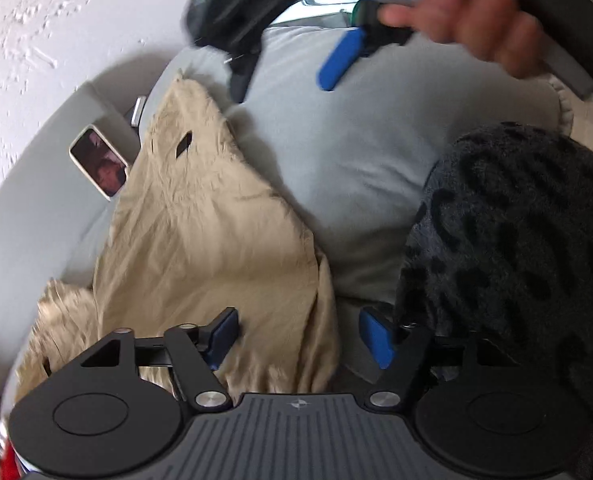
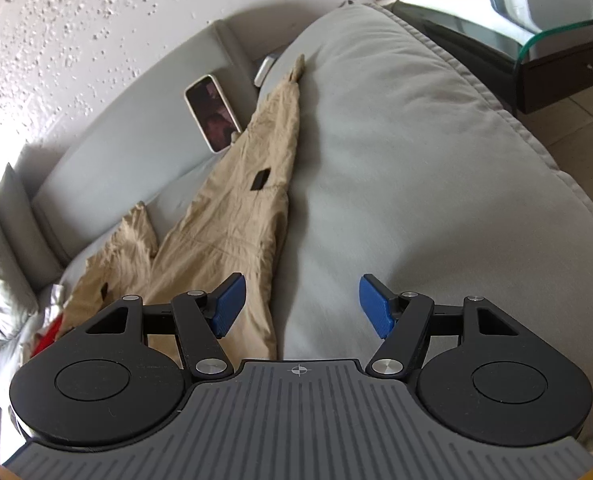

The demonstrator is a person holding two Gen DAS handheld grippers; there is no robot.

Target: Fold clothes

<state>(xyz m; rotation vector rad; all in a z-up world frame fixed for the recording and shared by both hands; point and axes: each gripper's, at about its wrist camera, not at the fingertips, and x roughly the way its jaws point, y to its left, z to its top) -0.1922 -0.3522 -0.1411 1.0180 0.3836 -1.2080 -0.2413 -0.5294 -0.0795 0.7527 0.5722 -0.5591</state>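
A beige pair of trousers (image 1: 200, 240) lies spread on the grey couch cushion (image 1: 356, 152), one leg reaching toward the backrest. My left gripper (image 1: 298, 338) hovers open just above the near end of the trousers, nothing between its blue pads. In the right wrist view the same trousers (image 2: 240, 216) run from the near left up to the backrest. My right gripper (image 2: 300, 306) is open over the trousers' right edge and the cushion (image 2: 416, 160). The right gripper (image 1: 296, 52) also shows blurred at the top of the left wrist view, held by a hand (image 1: 464, 24).
A phone (image 1: 98, 162) (image 2: 212, 114) leans on the couch backrest beside the trousers. A dark spotted fuzzy garment (image 1: 516, 248) fills the right of the left wrist view. A glass-topped dark side table (image 2: 536, 40) stands beyond the couch. Pillows (image 2: 0, 264) and a red item (image 2: 48, 336) lie at left.
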